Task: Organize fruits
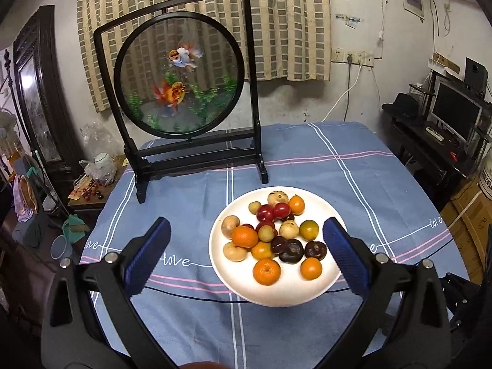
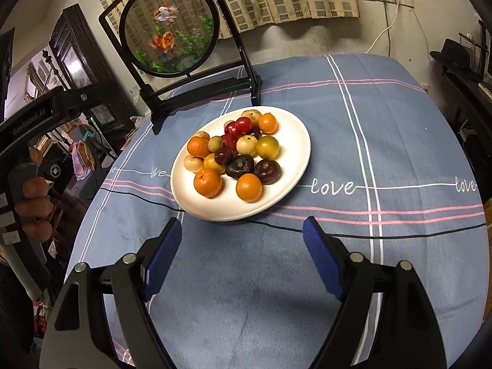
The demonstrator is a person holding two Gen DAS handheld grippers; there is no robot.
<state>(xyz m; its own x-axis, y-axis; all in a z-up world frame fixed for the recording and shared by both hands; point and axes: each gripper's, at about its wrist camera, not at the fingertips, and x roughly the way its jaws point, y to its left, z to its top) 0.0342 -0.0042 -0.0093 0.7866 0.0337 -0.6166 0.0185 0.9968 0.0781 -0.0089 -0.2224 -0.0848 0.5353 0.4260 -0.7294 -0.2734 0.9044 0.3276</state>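
A white plate (image 1: 295, 292) (image 2: 292, 129) stands on the blue checked tablecloth and holds several mixed fruits: orange tangerines (image 1: 267, 271) (image 2: 207, 182), red cherry tomatoes (image 1: 281, 210) (image 2: 243, 124), dark purple fruits (image 1: 291, 250) (image 2: 240, 166) and pale yellow-brown fruits (image 1: 234, 251) (image 2: 246, 144). My left gripper (image 1: 246, 230) is open and empty, above the plate's near left part, its right finger over the plate's right rim. My right gripper (image 2: 243, 229) is open and empty, just short of the plate's near rim.
A black-framed round goldfish screen (image 1: 181, 77) (image 2: 169, 27) stands at the table's back left. A thin black cable (image 2: 399, 233) runs across the cloth under the plate's near edge. The left hand-held gripper's body (image 2: 46, 113) shows at the left edge. Cluttered furniture surrounds the table.
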